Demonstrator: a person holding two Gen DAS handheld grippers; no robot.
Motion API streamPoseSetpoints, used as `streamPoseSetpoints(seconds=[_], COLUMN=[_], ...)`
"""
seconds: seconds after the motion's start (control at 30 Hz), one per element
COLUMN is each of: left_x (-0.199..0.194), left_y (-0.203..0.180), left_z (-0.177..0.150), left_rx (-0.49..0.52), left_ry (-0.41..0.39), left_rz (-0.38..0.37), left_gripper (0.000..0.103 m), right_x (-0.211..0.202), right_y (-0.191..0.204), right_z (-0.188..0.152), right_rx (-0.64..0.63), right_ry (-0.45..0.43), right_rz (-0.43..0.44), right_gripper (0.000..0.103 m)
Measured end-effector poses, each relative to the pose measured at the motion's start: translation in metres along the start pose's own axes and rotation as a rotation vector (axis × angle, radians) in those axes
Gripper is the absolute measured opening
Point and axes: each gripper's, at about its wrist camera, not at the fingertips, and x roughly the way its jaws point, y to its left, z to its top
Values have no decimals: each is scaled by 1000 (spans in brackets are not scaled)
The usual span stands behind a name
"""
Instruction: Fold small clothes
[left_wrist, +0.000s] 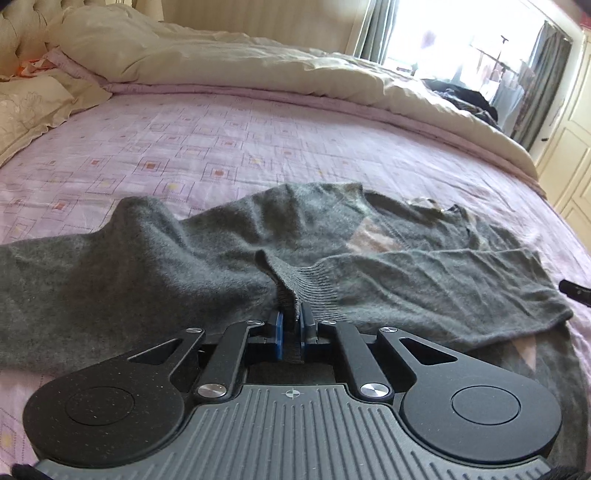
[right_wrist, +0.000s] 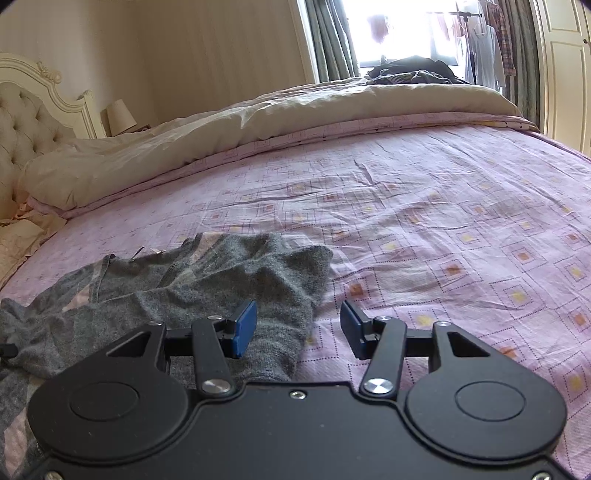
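A grey knitted sweater (left_wrist: 192, 251) lies partly folded on the pink patterned bedsheet (left_wrist: 221, 147). My left gripper (left_wrist: 291, 321) is shut on a ribbed edge of the sweater, and the cloth rises into a ridge between its blue pads. In the right wrist view the sweater (right_wrist: 207, 284) lies to the left. My right gripper (right_wrist: 299, 325) is open and empty, low over the sweater's right edge, its left pad (right_wrist: 243, 328) above the cloth and its right pad (right_wrist: 351, 328) above bare sheet. A tip of the right gripper shows at the right edge of the left wrist view (left_wrist: 574, 290).
A cream duvet (left_wrist: 258, 62) is bunched along the far side of the bed, with a pillow (left_wrist: 33, 107) and tufted headboard (right_wrist: 26, 122) at the left. Dark clothes (right_wrist: 410, 74) lie piled at the far corner by the window. Wardrobe doors (right_wrist: 565, 70) stand at the right.
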Motion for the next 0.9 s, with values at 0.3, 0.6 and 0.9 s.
streamPoseSetpoints(seconds=[0.3,0.6,0.9], left_x=[-27,23,20], left_y=[-16,-50,-51], left_z=[-10,-23,-45], left_rx=[14,54,102], left_ry=[-179,-100,-212], left_rz=[149,49,42], left_gripper=[36,40,45], right_x=[21,50,69], right_y=[-11,-26,-20], right_z=[14,25,19], right_rx=[18,92,114], right_ry=[13,44,64], right_rz=[0,-13,6], right_gripper=[58,53,41])
